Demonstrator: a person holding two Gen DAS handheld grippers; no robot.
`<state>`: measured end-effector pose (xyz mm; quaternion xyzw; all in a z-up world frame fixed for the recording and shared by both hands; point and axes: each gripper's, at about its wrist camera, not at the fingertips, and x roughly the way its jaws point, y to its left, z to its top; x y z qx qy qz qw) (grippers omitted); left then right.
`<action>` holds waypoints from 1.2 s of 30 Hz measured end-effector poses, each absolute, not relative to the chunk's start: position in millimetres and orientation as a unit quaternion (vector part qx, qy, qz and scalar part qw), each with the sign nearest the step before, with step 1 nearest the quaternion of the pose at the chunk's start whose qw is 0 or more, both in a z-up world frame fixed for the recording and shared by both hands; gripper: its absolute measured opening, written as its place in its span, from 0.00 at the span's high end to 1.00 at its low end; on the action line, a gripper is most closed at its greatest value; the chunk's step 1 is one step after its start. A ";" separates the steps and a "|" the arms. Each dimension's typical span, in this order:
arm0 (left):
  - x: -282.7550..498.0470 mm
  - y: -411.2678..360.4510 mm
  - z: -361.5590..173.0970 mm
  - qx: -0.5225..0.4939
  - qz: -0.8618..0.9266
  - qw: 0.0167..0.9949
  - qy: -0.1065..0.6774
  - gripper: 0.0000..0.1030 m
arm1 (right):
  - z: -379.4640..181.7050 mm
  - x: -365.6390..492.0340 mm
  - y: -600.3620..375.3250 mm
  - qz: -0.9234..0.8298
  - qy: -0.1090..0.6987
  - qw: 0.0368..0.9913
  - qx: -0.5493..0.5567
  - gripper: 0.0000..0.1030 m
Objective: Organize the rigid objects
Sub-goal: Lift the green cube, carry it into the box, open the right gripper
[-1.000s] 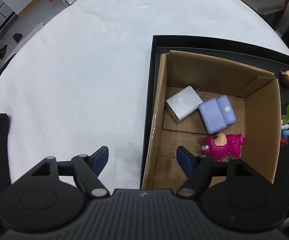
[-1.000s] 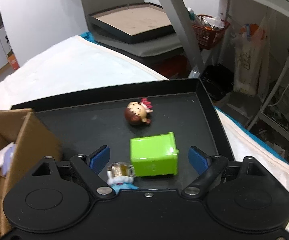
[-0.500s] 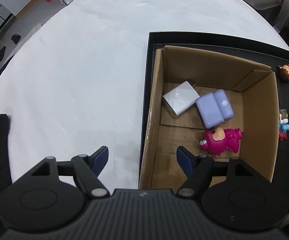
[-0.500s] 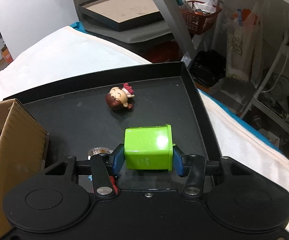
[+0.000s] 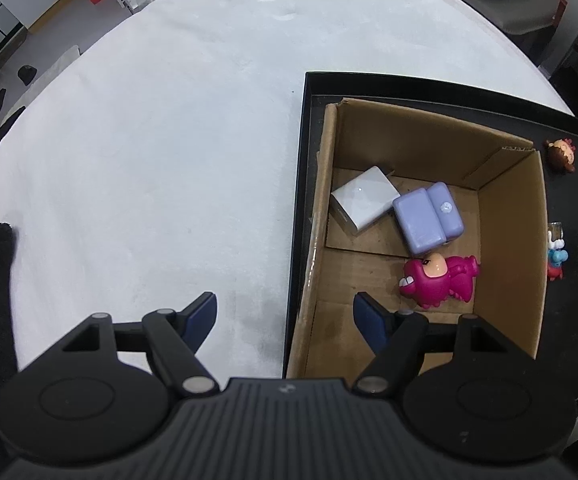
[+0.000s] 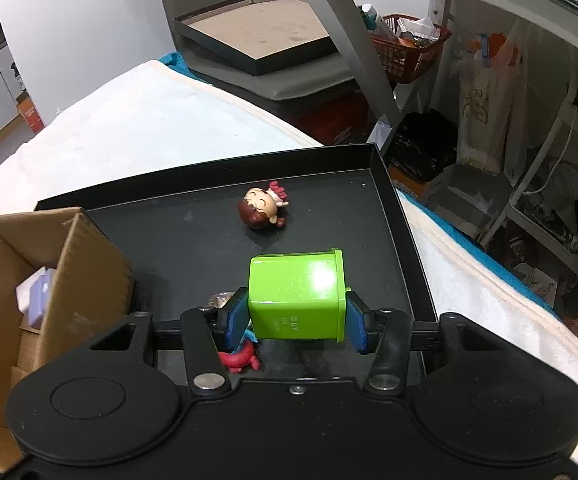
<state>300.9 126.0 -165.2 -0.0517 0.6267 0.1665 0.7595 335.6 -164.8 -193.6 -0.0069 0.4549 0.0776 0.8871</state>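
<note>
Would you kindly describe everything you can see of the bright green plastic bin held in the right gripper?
The bright green plastic bin is a small glossy boxy container with a protruding rim at its far end and small embossed lettering near the camera. It lies tipped on its side, clamped between the blue pads of the right gripper, above the black tray. A small blue-and-red figurine sits partly hidden beneath it; contact cannot be told.

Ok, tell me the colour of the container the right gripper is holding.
Bright lime green, clamped in the right gripper; the right wrist view shows it best.
</note>
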 end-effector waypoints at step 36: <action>292.9 142.6 -178.6 -0.112 0.099 0.789 0.596 0.33 | -120.8 314.5 -69.8 0.173 0.423 0.888 -0.054 0.53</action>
